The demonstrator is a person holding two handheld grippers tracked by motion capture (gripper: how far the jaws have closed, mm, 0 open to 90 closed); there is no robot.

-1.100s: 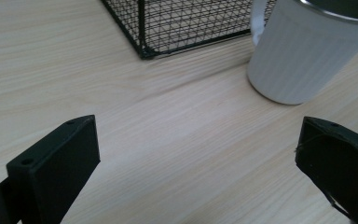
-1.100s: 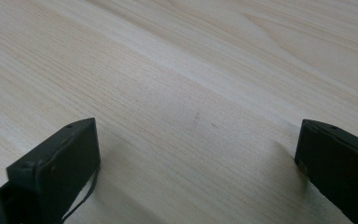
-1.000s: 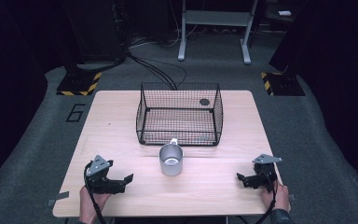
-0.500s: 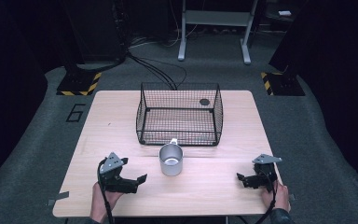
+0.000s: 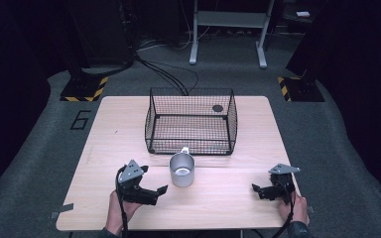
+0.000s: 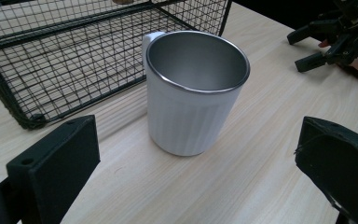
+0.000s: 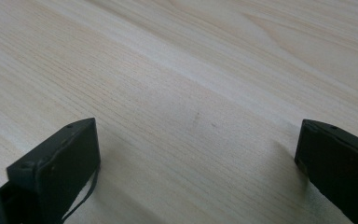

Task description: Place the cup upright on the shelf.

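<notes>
A white mug [image 5: 182, 170] with a steel inside stands upright on the wooden table [image 5: 119, 129], just in front of a black wire basket [image 5: 191, 90]. Its handle points toward the basket. My left gripper [image 5: 155, 186] is open, a short way left of the mug with its jaws pointing at it. In the left gripper view the mug [image 6: 193, 93] stands ahead of the wide-apart jaws of the left gripper [image 6: 196, 184], with the basket [image 6: 51, 70] behind it. My right gripper [image 5: 256, 191] rests open near the table's front right, also visible as the right gripper [image 6: 335, 39]. The right gripper [image 7: 196, 168] has bare table between its jaws.
A small dark disc [image 5: 218, 108] lies in the basket's far right corner. Cables [image 5: 168, 74], a metal stand [image 5: 228, 29] and yellow-black striped bases [image 5: 84, 89] sit on the floor beyond the table. Open tabletop lies between the mug and the right gripper.
My left gripper has moved right along the front of the table, closer to the mug. The right gripper, mug and basket have stayed put.
</notes>
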